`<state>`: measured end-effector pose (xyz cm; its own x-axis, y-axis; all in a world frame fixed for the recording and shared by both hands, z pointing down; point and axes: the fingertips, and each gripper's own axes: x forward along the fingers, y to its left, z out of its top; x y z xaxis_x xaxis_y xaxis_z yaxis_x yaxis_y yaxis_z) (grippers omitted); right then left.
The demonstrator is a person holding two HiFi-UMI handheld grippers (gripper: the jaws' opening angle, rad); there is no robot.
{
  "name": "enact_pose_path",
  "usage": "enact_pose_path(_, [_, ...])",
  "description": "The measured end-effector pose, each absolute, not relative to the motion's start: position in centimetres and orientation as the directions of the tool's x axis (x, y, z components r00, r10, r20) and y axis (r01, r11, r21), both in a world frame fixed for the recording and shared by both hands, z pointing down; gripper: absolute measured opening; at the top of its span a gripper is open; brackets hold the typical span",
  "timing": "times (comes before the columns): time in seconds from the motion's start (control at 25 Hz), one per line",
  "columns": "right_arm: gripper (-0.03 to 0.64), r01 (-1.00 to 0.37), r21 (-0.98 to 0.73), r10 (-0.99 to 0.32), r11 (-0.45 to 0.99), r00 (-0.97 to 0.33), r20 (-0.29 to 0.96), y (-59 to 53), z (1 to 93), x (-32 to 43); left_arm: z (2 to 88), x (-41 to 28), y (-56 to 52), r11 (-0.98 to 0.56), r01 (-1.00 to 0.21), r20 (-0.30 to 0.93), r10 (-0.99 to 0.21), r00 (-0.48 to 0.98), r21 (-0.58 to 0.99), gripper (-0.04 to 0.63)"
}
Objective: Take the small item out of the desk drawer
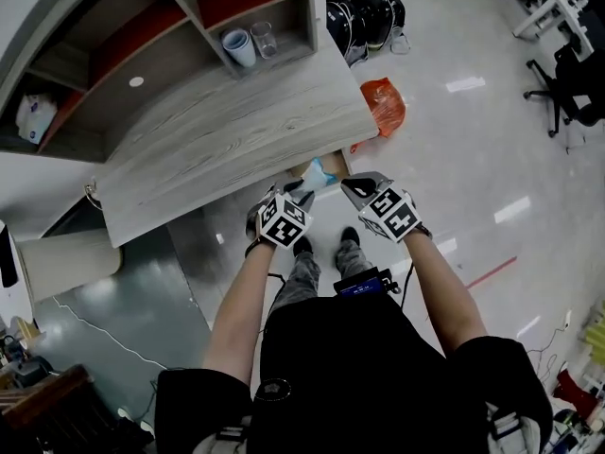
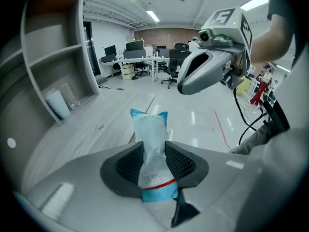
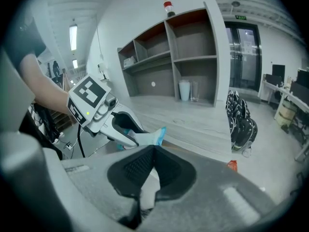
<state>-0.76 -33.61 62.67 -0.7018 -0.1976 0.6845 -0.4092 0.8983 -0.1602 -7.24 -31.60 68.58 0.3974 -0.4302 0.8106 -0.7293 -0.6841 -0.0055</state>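
Pale wood-grain desk (image 1: 236, 130), glossy floor (image 1: 454, 159), crinkly plastic sachet (image 2: 150, 144)

No wording can be read anywhere. The blue-and-white packet (image 2: 150, 144) bears a few lines of fine dark print just above its red stripe, and a green sign (image 3: 240, 17) hangs over the glass doors (image 3: 240, 57) in the right gripper view, but both are too small and soft to make out. The cubes on the left gripper (image 1: 299, 190) and right gripper (image 1: 354, 188) show only black-and-white square marker patterns, not letters or digits.
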Motion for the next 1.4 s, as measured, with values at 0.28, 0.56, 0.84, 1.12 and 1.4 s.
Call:
enact_pose_path(0.28, [0.003, -0.446, -0.156, -0.238, 0.881, -0.704, 0.670, -33.1, 60.7, -1.0, 65.6, -8.6, -30.9, -0.652, -0.758, 0.774, -0.485, 0.407, -0.010, 0.146])
enact_pose_path(0.56, [0.003, -0.472, -0.156, -0.270, 0.868, -0.711, 0.650, -32.9, 59.1, -0.5, 63.4, -8.7, -30.4, -0.630, -0.776, 0.736, -0.526, 0.427, 0.000, 0.146])
enact_pose_path(0.84, [0.003, -0.491, -0.169, -0.288, 0.854, -0.719, 0.632, -32.5, 58.5, -0.1, 61.8, -8.8, -29.9, -0.595, -0.803, 0.679, -0.577, 0.453, 0.030, 0.146])
enact_pose_path(1.12, [0.003, -0.488, -0.168, -0.289, 0.856, -0.723, 0.628, -32.5, 58.4, 0.1, 60.5, -9.5, -29.6, -0.546, -0.837, 0.656, -0.615, 0.438, 0.047, 0.146])
enact_pose_path(1.4, [0.003, -0.476, -0.180, -0.276, 0.861, -0.734, 0.620, -32.7, 58.6, 0.4, 60.5, -9.2, -29.6, -0.531, -0.846, 0.663, -0.616, 0.425, 0.049, 0.146])
